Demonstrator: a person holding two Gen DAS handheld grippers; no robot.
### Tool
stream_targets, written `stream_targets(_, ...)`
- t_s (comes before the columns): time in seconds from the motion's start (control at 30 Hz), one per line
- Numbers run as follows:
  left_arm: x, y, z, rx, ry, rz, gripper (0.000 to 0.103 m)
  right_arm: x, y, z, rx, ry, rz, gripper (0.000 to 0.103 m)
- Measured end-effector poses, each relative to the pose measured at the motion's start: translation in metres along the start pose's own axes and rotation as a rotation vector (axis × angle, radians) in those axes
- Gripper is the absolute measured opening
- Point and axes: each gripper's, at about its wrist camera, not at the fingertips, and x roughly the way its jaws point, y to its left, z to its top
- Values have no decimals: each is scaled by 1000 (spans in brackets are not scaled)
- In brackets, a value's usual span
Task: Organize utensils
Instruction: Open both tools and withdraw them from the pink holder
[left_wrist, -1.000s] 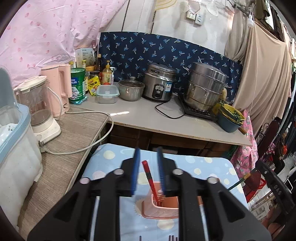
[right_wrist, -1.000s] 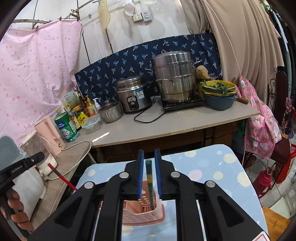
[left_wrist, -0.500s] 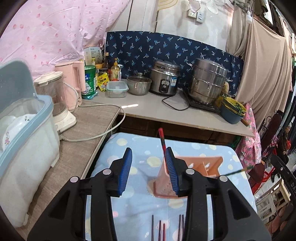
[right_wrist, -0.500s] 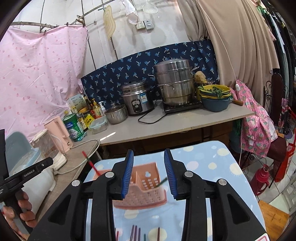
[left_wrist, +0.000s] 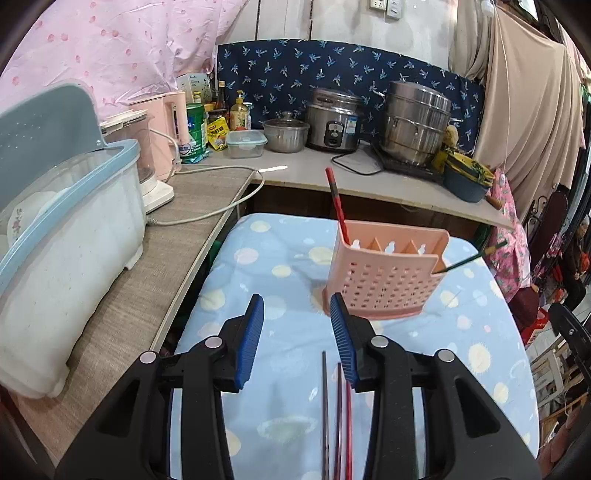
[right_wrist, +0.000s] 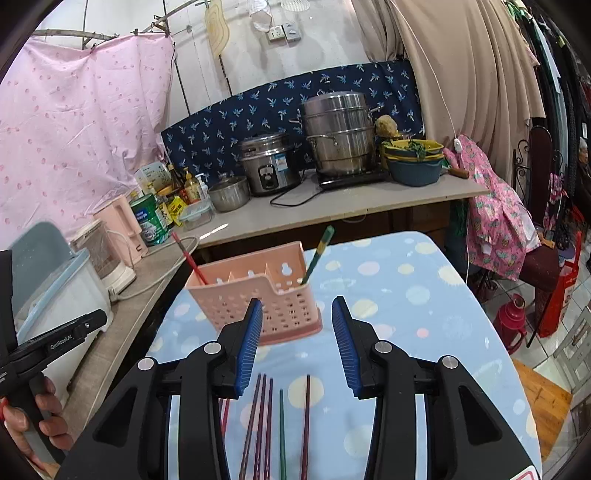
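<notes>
On table: chopsticks (right_wrist: 280, 424) thin, stiff, slick; pinch mid-shaft. Left tool (left_wrist: 297, 332) part-open, empty; right tool (right_wrist: 295, 332) opening, empty. Holder (right_wrist: 255, 295) light, tippy.

pink curtain (right_wrist: 74, 122), navy backsplash (left_wrist: 332, 74), grey counter (right_wrist: 332, 206)

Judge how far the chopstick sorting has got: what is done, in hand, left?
Done: a red chopstick and a green chopstick stand in the pink holder. In hand: nothing; both tongs, left and right, are empty, the right opening. Left: loose chopsticks on the tablecloth.
</notes>
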Motion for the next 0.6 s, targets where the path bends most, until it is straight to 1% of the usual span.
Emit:
stream_targets(0.1,-5,-1,-15,8,13,10,36,-5,1,-13,-7,19,-1,38)
stream_targets(0.43,-5,-2,-56,27,88,7,36,-14,1,-58,-42,76,-37,38)
stream_targets(0.6,-3,-2,-72,41,114,15,36,-16,-4,-76,-29,112,-39,38)
